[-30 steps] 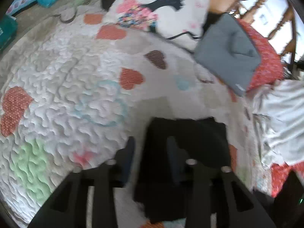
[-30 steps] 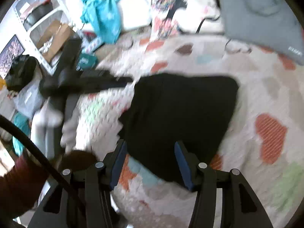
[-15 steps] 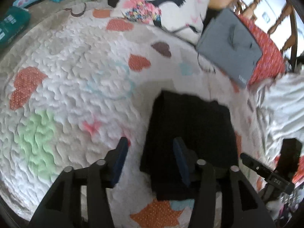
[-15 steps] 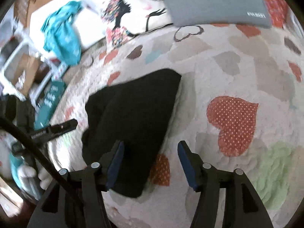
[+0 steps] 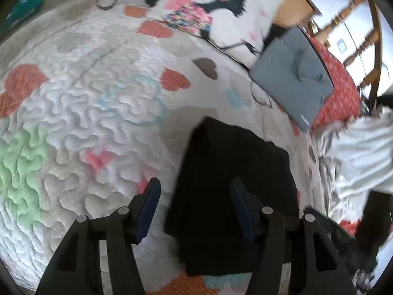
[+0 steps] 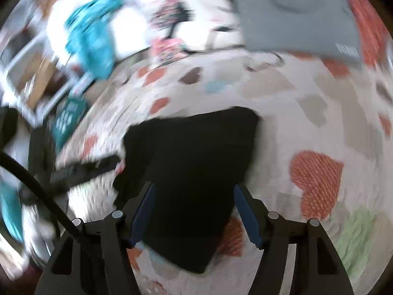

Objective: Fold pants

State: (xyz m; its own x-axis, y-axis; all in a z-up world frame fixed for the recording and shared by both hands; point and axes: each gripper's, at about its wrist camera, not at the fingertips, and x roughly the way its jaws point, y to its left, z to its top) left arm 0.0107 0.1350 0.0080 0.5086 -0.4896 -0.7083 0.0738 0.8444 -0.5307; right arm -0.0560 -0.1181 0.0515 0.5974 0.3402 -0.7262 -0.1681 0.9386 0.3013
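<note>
**Folded black pants sit dead ahead of both tools, and neither is holding them**

Here are the pants [image 5: 233, 191], a compact black bundle lying flat on the heart-patterned quilt [image 5: 81, 113] of the bed. In the left wrist view the left tool [image 5: 195, 210] has its jaws spread wide and empty, and the bundle lies just in front, a little to the right of its centre line: the right finger shows over black cloth, the left finger over bare quilt. The bundle's long axis runs near to far, roughly along the tool's own line.

Over to the right wrist view: the right tool [image 6: 194, 212] is also wide open with nothing in it, and the pants [image 6: 194, 172] fill the gap between its fingers, near edge below them. So the right tool looks the better centred of the two, though whether either touches the cloth I cannot tell.

Judging from its tidy shape, the fold looks nearly finished; any next move probably amounts to a final press or tidy.

The left view is the sharper one and shows a grey cushion [image 5: 292, 73] and a printed pillow [image 5: 221, 12] at the far side, well apart from the pants. The right view is smeared by motion, yet only it shows the left tool [image 6: 83, 167] as a dark bar beside the bundle's left edge.
</note>
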